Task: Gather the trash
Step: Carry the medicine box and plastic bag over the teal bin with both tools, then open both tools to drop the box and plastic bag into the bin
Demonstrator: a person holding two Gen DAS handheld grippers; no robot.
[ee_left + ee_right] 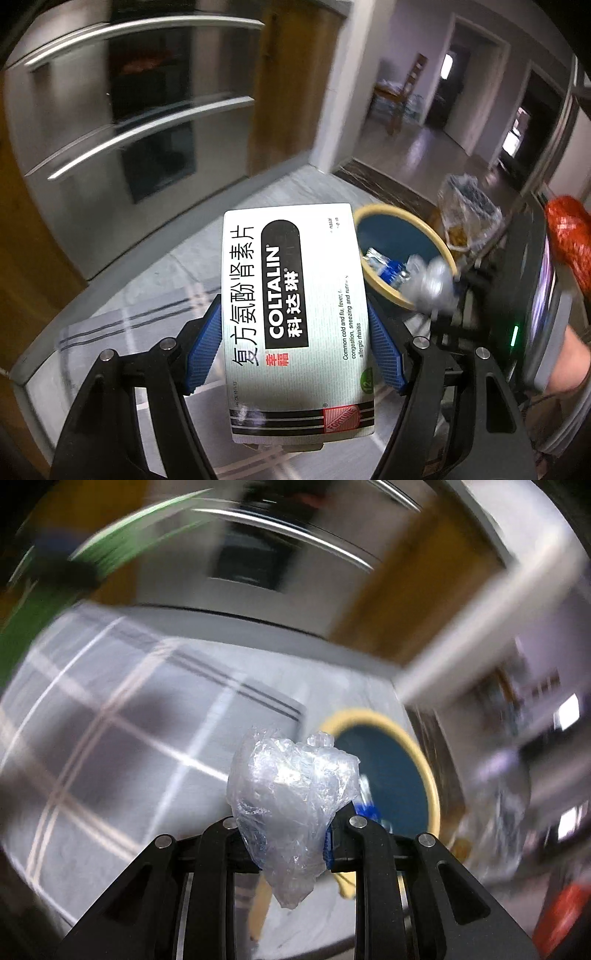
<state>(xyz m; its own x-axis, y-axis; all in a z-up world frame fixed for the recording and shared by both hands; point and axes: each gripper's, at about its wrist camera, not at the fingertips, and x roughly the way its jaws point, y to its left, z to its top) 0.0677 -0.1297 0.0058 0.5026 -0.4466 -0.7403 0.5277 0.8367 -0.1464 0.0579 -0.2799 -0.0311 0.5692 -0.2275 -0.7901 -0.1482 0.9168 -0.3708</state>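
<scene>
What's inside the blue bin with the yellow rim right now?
The blue bin holds crumpled wrappers, silver and blue, against its near wall. The medicine box in the left gripper and the clear plastic wad in the right gripper cover the rest.

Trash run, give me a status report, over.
Left claw shut on medicine box. Right claw shut on crumpled plastic wrap. Bin ahead, already holding trash. Path clear.

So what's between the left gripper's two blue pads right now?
The white Coltalin medicine box, clamped between the left gripper pads, shown in the left wrist view.
</scene>
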